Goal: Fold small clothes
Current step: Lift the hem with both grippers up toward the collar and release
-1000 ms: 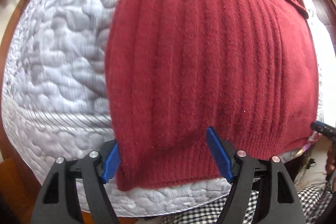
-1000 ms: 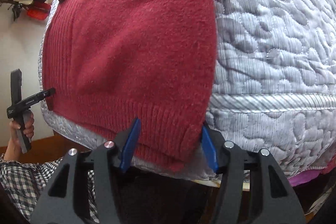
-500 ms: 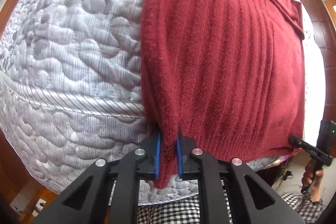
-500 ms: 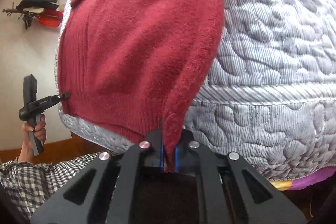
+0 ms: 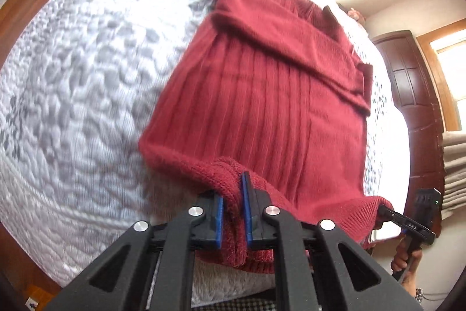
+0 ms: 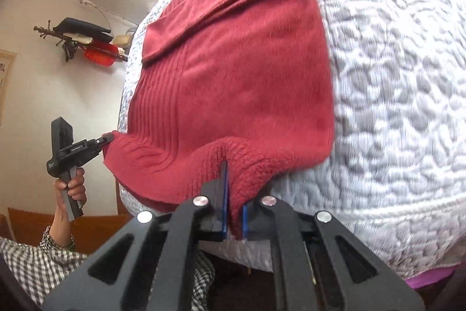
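While the bed (image 5: 75,95) carries the red sweater (image 5: 262,95) lengthwise, collar far, its hem lifts at both near corners: left gripper (image 5: 232,219) and right gripper (image 6: 234,219) jaws clamp it, so folding runs straight ahead.

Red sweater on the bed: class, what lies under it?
The quilt shows all around the sweater and runs beneath it. Both grippers, left and right, pinch the hem. What the quilt itself covers is hidden.
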{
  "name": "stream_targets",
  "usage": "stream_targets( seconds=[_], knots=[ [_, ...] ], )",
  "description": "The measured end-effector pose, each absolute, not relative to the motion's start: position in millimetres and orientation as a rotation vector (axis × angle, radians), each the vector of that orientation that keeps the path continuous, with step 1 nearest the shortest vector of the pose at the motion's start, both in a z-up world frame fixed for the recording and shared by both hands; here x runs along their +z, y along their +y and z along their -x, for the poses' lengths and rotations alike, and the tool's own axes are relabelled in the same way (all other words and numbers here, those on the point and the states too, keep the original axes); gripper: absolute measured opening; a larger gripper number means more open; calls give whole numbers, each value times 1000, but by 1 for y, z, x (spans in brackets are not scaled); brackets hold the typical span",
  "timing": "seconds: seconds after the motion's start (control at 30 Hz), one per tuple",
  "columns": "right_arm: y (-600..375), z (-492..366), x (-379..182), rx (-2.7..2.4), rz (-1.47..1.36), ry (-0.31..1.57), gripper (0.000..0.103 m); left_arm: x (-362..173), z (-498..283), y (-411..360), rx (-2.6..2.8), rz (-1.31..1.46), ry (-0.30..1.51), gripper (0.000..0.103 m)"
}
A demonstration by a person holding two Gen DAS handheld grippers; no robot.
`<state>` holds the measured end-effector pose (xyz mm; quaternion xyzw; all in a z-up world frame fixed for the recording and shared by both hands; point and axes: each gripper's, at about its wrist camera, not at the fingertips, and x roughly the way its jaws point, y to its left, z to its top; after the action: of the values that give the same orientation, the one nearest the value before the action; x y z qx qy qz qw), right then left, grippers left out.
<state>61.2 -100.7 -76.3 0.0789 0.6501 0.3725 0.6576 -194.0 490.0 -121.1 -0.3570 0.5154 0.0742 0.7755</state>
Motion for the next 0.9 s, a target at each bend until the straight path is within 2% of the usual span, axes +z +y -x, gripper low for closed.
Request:
stream_targets(
  seconds=[0.17,0.33,0.63,0.7,0.77,0.83,0.87,0.9],
  knots=[
    [-96,-105,-83,829,-199,1484,5,-121,173,512,180,749,1093,11],
    [-84,-146,-102,811,-227,1514,5,-141,108,511,217,741,1092,11],
    [-81,-197,-145,745,-341,1615,7,-179,80,543,258,891,1109,12],
    [-81,-202,-148,718,-319,1630,14,-186,79,547,263,928,1121,16],
    [-82,-204,-145,732,-321,1624,17,-185,81,551,254,968,1122,17],
    [-84,-204,-133,740,-266,1589,26,-176,83,551,235,959,1116,24],
    [-87,-204,-128,735,-238,1573,37,-169,86,552,244,931,1112,28],
    [-90,-205,-121,729,-220,1551,49,-160,90,553,263,898,1099,44]
  ],
)
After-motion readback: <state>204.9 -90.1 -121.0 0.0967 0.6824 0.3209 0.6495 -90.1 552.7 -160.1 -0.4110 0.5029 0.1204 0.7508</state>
